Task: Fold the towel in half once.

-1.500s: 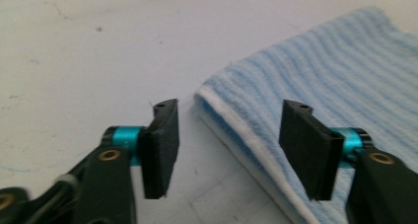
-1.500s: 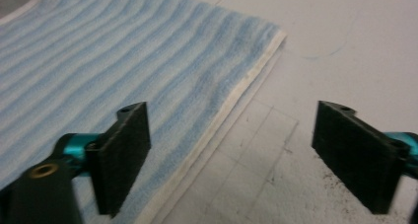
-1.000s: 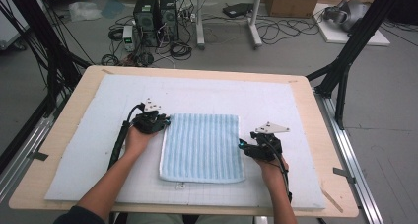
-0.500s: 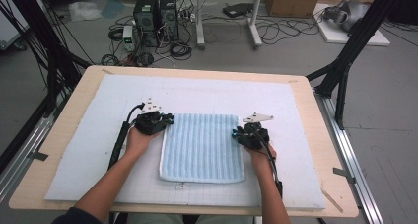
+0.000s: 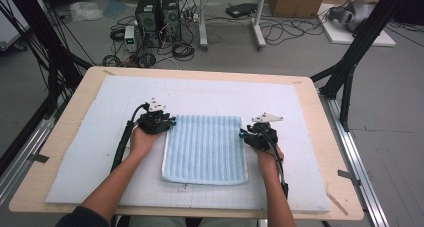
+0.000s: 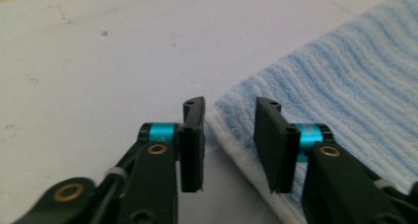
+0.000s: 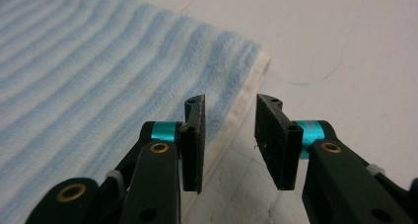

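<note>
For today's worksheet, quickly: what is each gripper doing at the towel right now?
Left gripper: open, jaws just opening, straddling the blue striped towel's white edge, not pinching.
Right gripper: open, jaws just opening over the towel's edge, holding nothing.

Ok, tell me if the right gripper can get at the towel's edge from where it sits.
Probably yes. The right gripper sits right over the towel edge with its jaws apart, nothing lying between them and the white hem on the mat.

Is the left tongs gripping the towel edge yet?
Apart. The left gripper view shows the left tongs open, having just widened, with the blue striped towel edge lying between the pads and clear gaps on both sides.
</note>
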Tool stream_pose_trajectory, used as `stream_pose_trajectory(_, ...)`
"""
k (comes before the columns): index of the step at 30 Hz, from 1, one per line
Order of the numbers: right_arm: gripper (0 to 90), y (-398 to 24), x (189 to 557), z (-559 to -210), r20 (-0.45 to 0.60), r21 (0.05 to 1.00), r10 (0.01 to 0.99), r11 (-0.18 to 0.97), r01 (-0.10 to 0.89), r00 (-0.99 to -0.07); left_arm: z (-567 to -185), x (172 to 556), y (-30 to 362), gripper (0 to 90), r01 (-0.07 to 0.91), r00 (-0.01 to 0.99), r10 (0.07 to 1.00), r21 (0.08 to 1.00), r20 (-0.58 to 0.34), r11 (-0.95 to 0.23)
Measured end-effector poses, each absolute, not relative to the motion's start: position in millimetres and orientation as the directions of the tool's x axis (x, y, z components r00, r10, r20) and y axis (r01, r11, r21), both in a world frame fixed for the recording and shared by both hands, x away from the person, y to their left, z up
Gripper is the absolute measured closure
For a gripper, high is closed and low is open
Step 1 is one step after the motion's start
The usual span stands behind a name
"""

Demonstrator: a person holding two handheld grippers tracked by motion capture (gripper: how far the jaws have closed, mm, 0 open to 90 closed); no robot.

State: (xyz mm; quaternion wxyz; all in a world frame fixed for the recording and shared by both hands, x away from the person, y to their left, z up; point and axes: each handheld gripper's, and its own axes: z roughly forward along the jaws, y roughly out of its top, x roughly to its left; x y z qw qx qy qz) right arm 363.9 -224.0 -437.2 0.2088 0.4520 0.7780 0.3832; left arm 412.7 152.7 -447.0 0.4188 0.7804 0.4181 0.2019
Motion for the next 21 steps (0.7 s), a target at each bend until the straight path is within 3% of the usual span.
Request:
stream_pose_trajectory(2, 58.8, -228.0, 358.4, -434.3, 0.025, 0.802, 0.856, 0.291, 0.522, -0.516, -443.8, 410.4, 161.5, 62.2, 0.484, 0.585, 0.804, 0.841, -0.107, -0.24)
stream_pose_trajectory(8, 44.1, -238.6, 344.9, -429.8, 0.035, 0.824, 0.843, 0.279, 0.493, -0.536, -437.6, 397.6, 177.7, 50.5, 0.434, 0.655, 0.736, 0.883, -0.171, -0.181)
stream_pose_trajectory(12, 32.5, -245.0, 335.4, -423.4, 0.014, 0.849, 0.834, 0.281, 0.447, -0.552, -431.8, 386.0, 182.5, 40.9, 0.389, 0.691, 0.704, 0.906, -0.165, -0.169)
stream_pose_trajectory(18, 12.3, -254.5, 319.9, -417.9, 0.006, 0.869, 0.838, 0.265, 0.417, -0.546, -425.6, 371.7, 190.9, 19.2, 0.359, 0.702, 0.687, 0.927, -0.19, -0.111)
stream_pose_trajectory(21, 11.8, -260.1, 314.1, -418.3, 0.0, 0.871, 0.839, 0.267, 0.412, -0.545, -423.6, 365.8, 194.4, 18.7, 0.351, 0.707, 0.679, 0.932, -0.197, -0.095)
